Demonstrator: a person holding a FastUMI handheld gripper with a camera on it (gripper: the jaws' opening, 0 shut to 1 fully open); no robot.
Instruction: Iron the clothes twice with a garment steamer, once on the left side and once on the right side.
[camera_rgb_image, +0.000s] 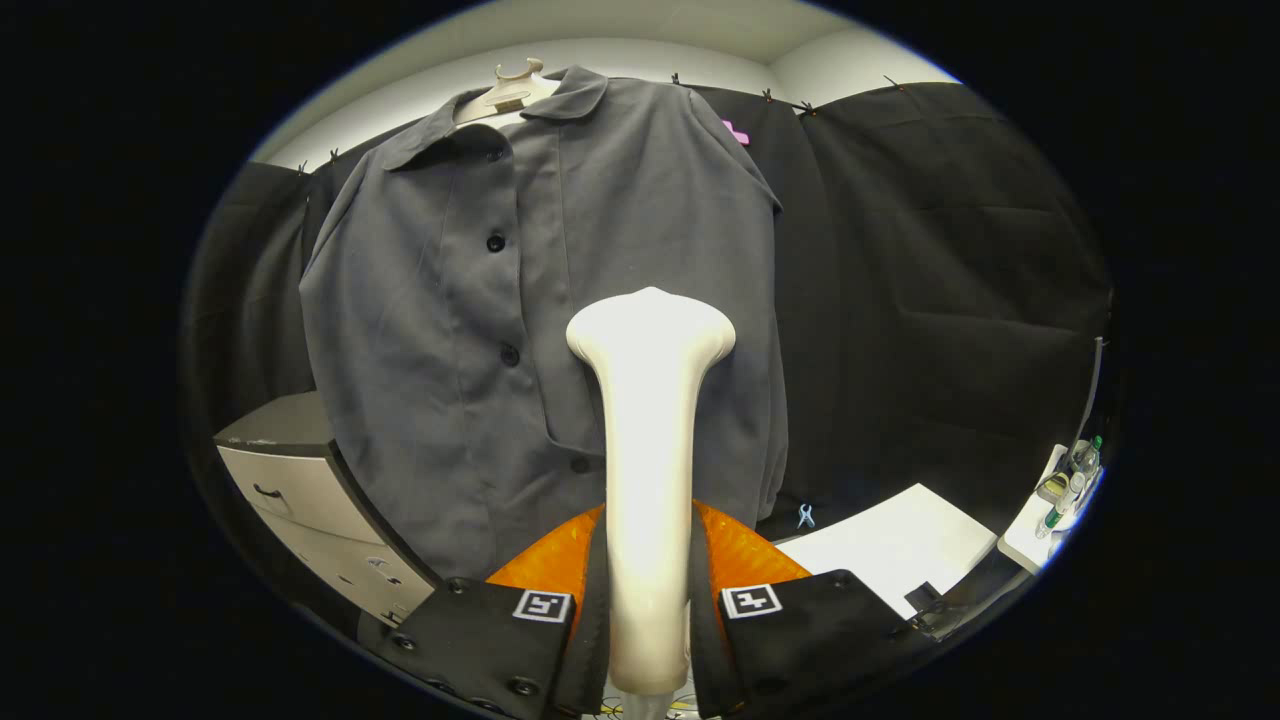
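The claw (648, 600) pinches the white steamer (650, 470) between both fingers, its broad head resting against the lower middle of the grey shirt (540, 320), right of the button row, which hangs on a hanger (508, 92) before the black wall, a drawer cabinet (300, 490) beside it.

Recording booth, black cloth wall (930, 280), drawer cabinet (300, 500)
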